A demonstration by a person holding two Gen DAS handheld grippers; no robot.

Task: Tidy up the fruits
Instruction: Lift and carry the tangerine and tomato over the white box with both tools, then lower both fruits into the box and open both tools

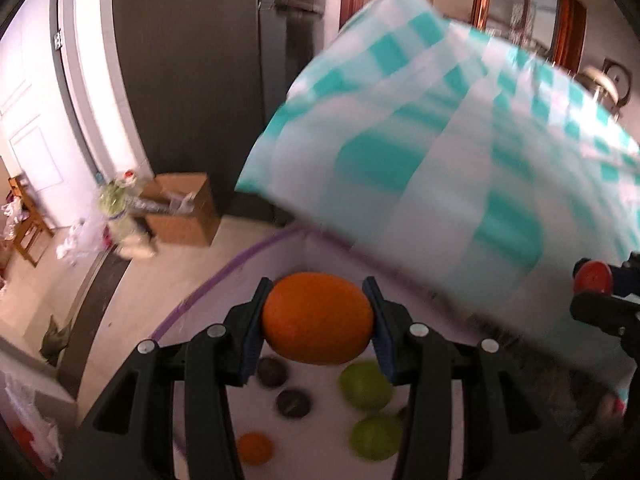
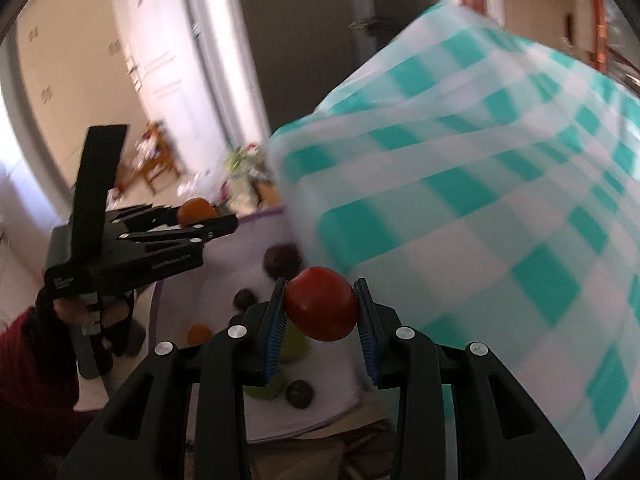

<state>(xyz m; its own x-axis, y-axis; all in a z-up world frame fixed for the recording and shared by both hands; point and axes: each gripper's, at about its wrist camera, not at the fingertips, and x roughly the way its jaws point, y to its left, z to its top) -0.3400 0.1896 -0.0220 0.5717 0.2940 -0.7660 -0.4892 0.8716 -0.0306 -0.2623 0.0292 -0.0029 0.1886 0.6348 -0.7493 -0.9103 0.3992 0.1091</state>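
A large orange (image 1: 317, 317) is clamped between the two blue pads of the left gripper (image 1: 317, 320), whose jaws stand about as wide as the fruit and press on its left and right sides. It is held in the air above a white surface with a purple edge (image 1: 224, 276). On that surface, below the held fruit, lie two green fruits (image 1: 366, 386), one nearer than the other, two dark round fruits (image 1: 293, 403) just to their left, and a small orange (image 1: 254, 449) nearest the camera on the left.

The right gripper (image 2: 321, 312) grips a red round fruit (image 2: 321, 304) in the same way, pads pressed on either side, jaws open only to the fruit's width. It too hangs above the white surface, where dark fruits, part of a green fruit and the small orange show behind and beneath it. In the right wrist view the left gripper appears on the far left with the orange at its tip, well apart from the red fruit.

A white and teal checked cloth (image 1: 460, 160) fills the upper right of both views, blurred, its lower edge near the far side of the white surface. Farther left on the floor stands a cardboard box (image 1: 182, 210), with a wooden chair (image 1: 24, 220) beyond it.
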